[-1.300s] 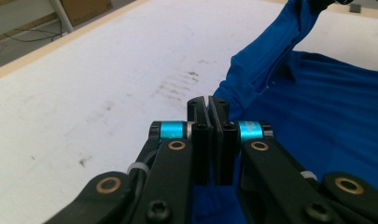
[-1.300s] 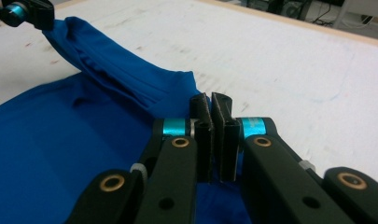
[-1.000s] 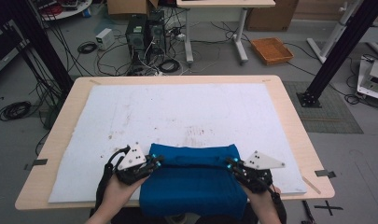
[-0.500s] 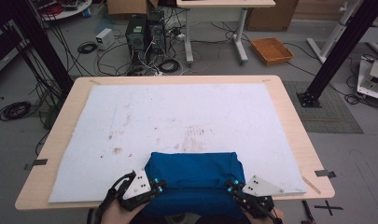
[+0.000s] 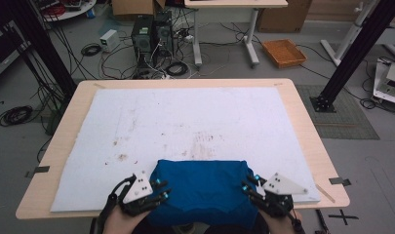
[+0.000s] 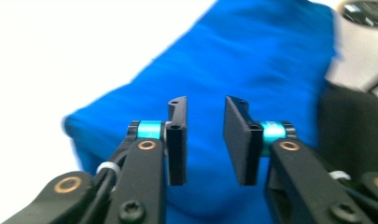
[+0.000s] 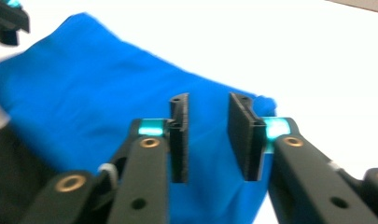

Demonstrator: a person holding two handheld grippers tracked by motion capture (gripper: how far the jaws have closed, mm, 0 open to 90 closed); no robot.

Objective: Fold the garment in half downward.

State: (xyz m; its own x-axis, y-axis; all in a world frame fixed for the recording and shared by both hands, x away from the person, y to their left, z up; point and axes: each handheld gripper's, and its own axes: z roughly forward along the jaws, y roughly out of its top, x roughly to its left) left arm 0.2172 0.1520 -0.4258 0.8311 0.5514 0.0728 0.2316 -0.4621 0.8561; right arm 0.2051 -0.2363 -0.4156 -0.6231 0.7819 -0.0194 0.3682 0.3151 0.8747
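A folded blue cloth (image 5: 202, 187) lies at the near edge of the white mat (image 5: 185, 117), its front part hanging over the table edge. My left gripper (image 5: 162, 190) sits at the cloth's left side and my right gripper (image 5: 246, 184) at its right side. Both pairs of jaws have just been opening and stand apart. In the left gripper view, the left gripper (image 6: 205, 140) hovers over the blue cloth (image 6: 252, 60) with nothing pinched between the pads. The right gripper (image 7: 207, 137) likewise stands over the blue cloth (image 7: 98, 79), by its corner.
The wooden table (image 5: 312, 146) carries the stained white mat. Beyond it on the floor are computer towers (image 5: 151, 34), cables, a white desk leg (image 5: 251, 34) and an orange tray (image 5: 284, 52). Black frame posts rise at left and right.
Both hands drew back toward the near edge, pulling the blue cloth nearer. Both pairs of jaws then parted and let go of the cloth.
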